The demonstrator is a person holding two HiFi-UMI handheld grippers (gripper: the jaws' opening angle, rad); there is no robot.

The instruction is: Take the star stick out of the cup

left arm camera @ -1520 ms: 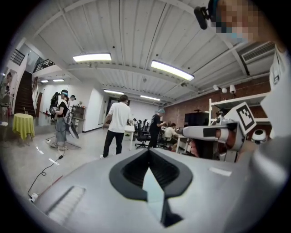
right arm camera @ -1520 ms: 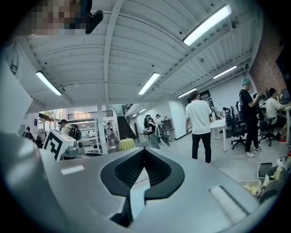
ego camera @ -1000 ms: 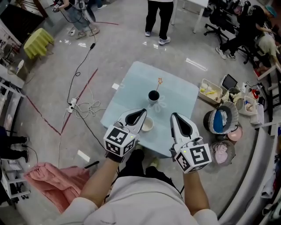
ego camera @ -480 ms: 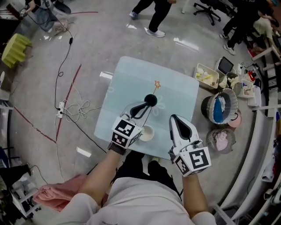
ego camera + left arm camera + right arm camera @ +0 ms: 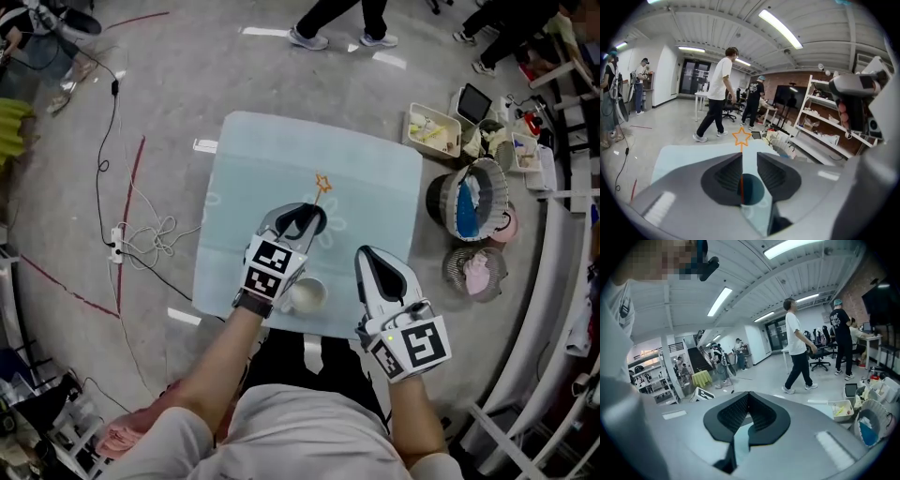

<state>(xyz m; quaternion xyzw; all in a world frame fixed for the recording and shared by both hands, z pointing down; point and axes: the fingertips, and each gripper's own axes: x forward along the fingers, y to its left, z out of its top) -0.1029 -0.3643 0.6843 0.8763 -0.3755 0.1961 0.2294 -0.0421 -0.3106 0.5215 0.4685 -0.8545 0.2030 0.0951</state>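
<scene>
An orange star stick (image 5: 322, 183) leans up out of a dark cup (image 5: 751, 190) on the pale blue table (image 5: 375, 169). My left gripper (image 5: 307, 214) reaches over the cup and hides most of it in the head view. In the left gripper view my left gripper (image 5: 749, 158) is open, and the thin stick (image 5: 741, 161) runs up through the gap close to the left jaw, with the star (image 5: 741, 137) above the tips. My right gripper (image 5: 366, 253) hovers over the table's front right, shut and empty, its tips meeting (image 5: 748, 393).
A small white cup (image 5: 307, 295) sits near the table's front edge between the grippers. Right of the table stand a round basket with blue contents (image 5: 469, 220), a pink-filled basket (image 5: 473, 274) and a white tray (image 5: 434, 127). Cables (image 5: 141, 234) lie on the floor at left. People walk beyond the table.
My left gripper has moved forward over the dark cup, and its jaws now straddle the stick. The right gripper has stayed put. The head view has shifted.
</scene>
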